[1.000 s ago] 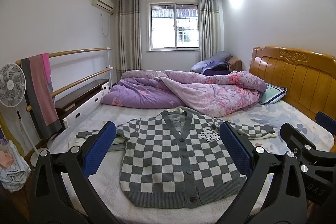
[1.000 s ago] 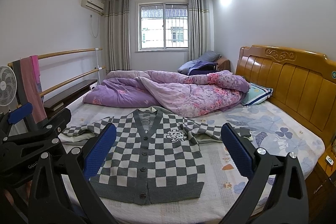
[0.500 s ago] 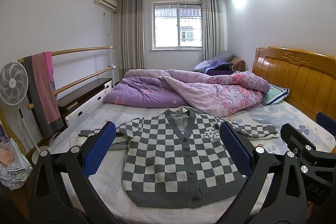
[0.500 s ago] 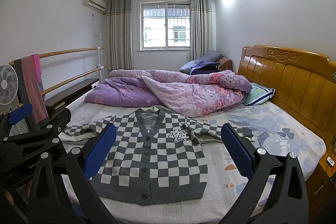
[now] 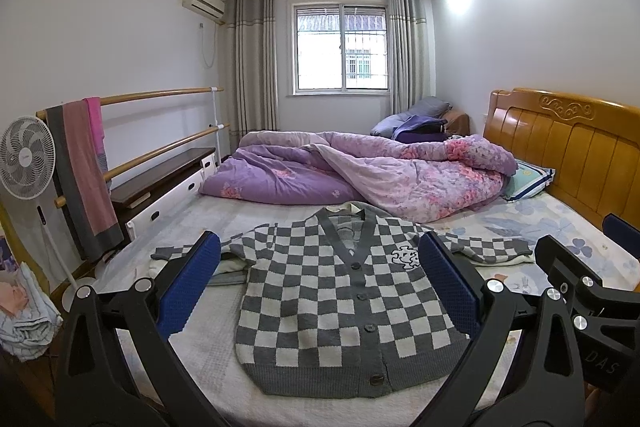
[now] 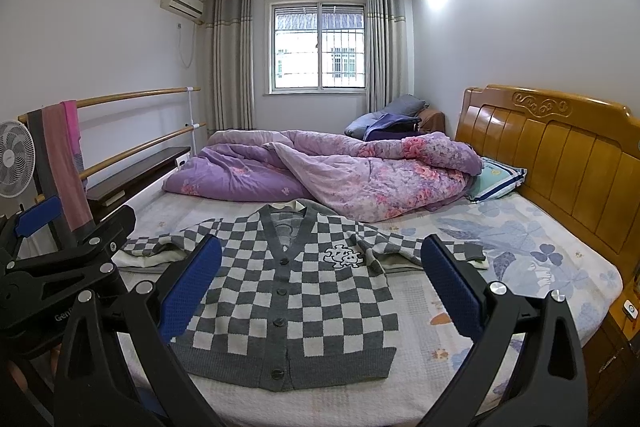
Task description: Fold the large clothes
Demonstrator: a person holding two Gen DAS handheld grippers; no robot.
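Observation:
A grey and white checked cardigan (image 5: 344, 303) lies flat and buttoned on the bed, front up, sleeves spread to both sides; it also shows in the right wrist view (image 6: 292, 303). My left gripper (image 5: 320, 259) is open and empty, held above the near edge of the bed over the cardigan's lower half. My right gripper (image 6: 320, 259) is open and empty, held beside it on the right. Each gripper shows at the edge of the other's view: the right one in the left wrist view (image 5: 592, 291), the left one in the right wrist view (image 6: 60, 259).
A crumpled purple floral duvet (image 5: 360, 179) lies behind the cardigan. A wooden headboard (image 5: 568, 147) and a pillow (image 5: 528, 183) are at the right. A fan (image 5: 26, 159), a wooden rail with a hanging towel (image 5: 84, 167) and a low bench (image 5: 160, 179) stand left of the bed.
Both views have shifted slightly, so the grippers have moved a little closer to the bed and to the left. Both jaws stay open. The cardigan has not moved.

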